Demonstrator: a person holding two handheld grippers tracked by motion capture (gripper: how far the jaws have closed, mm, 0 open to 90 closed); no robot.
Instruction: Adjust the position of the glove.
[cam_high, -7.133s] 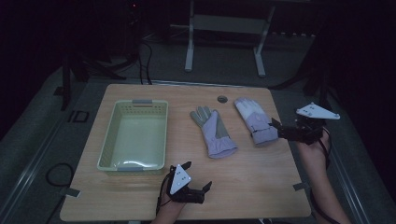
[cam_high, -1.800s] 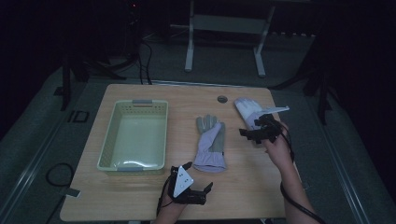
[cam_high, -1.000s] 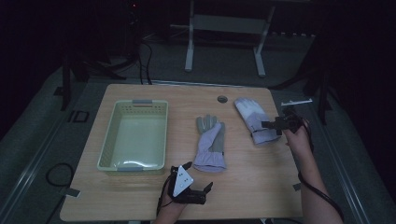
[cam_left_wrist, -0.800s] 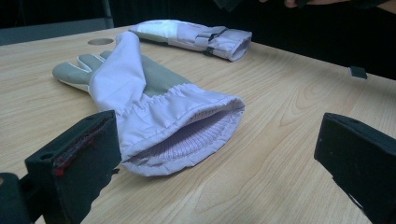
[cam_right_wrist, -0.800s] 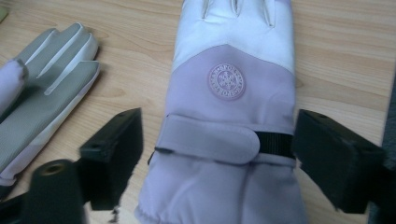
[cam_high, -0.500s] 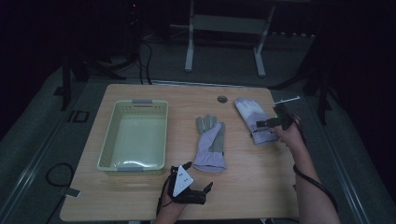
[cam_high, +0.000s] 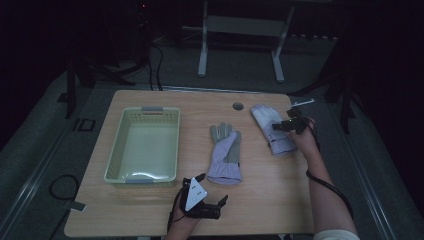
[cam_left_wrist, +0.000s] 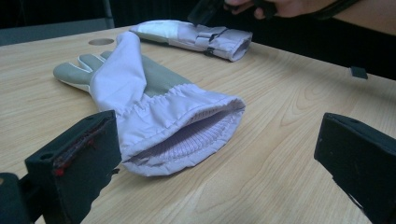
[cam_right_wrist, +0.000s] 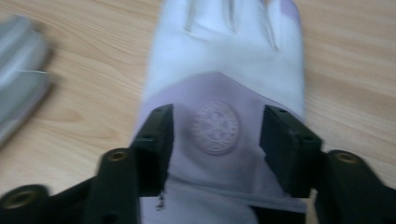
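Your right gripper, jaws just closing, straddles the far glove unclamped beyond the basket; a shallow pinch may slip.

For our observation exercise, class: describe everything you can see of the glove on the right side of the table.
The right glove lies flat on the wooden table, fingers pointing away from the person. It looks like soft lilac fabric with a paler finger section, a gathered cuff and a round badge on its back. The right tongs have just been closing over the badge, jaws on either side of it, pressing down on the fabric.
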